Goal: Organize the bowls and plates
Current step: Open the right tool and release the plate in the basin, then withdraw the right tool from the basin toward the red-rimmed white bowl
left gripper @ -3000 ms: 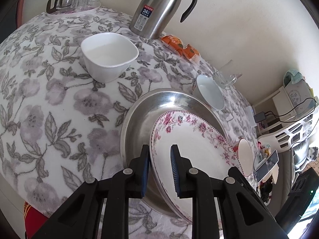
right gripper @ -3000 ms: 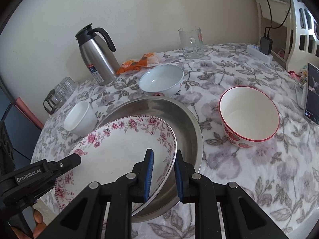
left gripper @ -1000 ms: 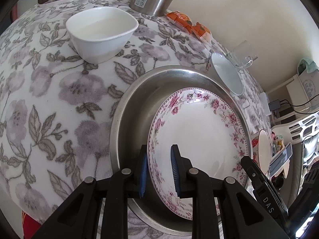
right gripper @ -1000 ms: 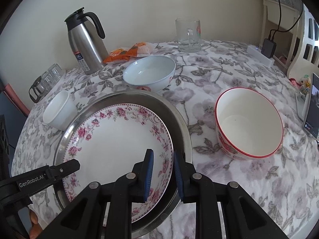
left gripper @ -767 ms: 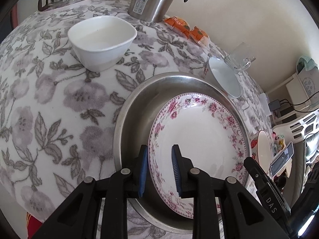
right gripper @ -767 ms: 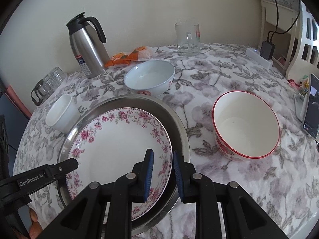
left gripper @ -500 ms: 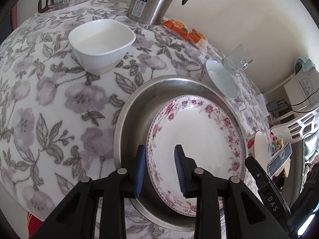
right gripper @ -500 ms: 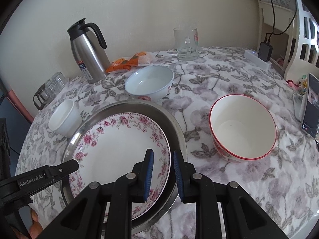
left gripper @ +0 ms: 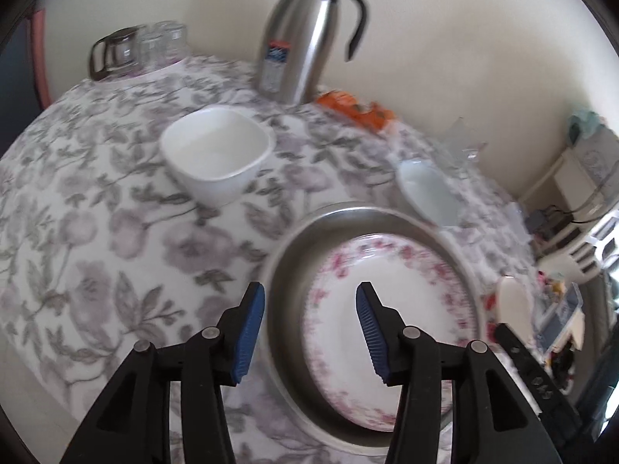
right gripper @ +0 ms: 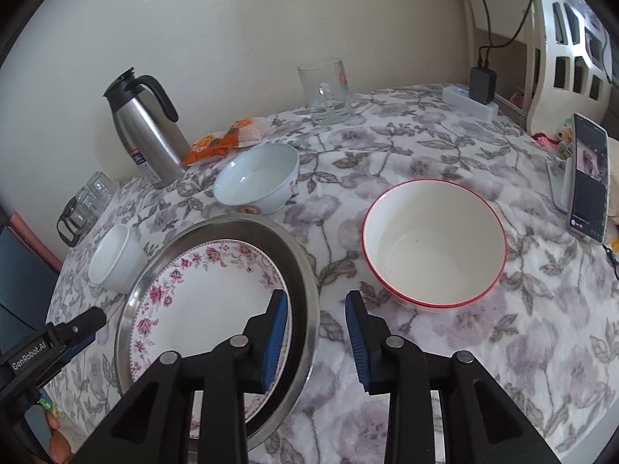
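Note:
A white plate with a pink flower rim (left gripper: 390, 321) (right gripper: 201, 301) lies flat inside a round steel basin (left gripper: 294, 255) (right gripper: 305, 270). My left gripper (left gripper: 309, 332) is open and empty above the basin's left rim. My right gripper (right gripper: 316, 338) is open and empty above the basin's right rim. A square white bowl (left gripper: 214, 154) (right gripper: 114, 261) stands left of the basin. A pale blue bowl (left gripper: 425, 193) (right gripper: 257, 178) stands behind the basin. A red-rimmed bowl (right gripper: 433, 241) (left gripper: 510, 305) stands to its right.
A steel thermos jug (left gripper: 305, 34) (right gripper: 147, 127), an orange snack packet (right gripper: 224, 139), a glass mug (right gripper: 327, 91) and small glasses on a tray (left gripper: 135, 48) stand along the back of the flowered tablecloth (left gripper: 96, 232). A phone (right gripper: 588, 178) and a power strip (right gripper: 470, 102) are at right.
Both grippers opened and let go of the plate, which now lies flat in the basin. Both grippers pulled back and up a little.

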{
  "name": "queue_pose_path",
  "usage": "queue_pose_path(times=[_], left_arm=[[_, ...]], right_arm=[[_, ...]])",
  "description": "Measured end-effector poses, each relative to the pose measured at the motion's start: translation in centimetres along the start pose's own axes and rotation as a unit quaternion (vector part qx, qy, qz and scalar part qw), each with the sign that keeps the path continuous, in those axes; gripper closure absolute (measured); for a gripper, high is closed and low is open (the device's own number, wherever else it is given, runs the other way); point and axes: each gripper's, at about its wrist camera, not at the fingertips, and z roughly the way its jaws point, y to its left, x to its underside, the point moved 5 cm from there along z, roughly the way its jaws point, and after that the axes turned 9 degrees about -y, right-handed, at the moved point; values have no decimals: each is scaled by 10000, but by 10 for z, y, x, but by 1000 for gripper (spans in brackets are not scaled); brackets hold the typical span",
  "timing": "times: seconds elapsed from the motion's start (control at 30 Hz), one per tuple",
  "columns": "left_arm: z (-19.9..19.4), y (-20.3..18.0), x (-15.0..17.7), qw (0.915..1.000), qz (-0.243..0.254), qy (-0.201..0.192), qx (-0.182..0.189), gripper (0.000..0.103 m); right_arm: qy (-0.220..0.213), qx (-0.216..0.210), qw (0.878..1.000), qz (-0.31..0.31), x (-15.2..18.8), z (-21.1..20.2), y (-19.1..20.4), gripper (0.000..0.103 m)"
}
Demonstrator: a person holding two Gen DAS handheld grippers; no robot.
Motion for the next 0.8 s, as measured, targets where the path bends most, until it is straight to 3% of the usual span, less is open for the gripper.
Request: queue_pose_path(times=[0.17,0.5,0.8], left_arm=[[16,14,9,9990,-246,377,-80,53],[17,11,16,9984,-279,491,47,52],[25,25,21,9958,-583,701,-73,52]], right_arm=[[213,18,9997,67,8,7,-4,69],[493,-269,9984,-93,19,14,11,69],[427,-158,9990,-43,16,12,5,69]])
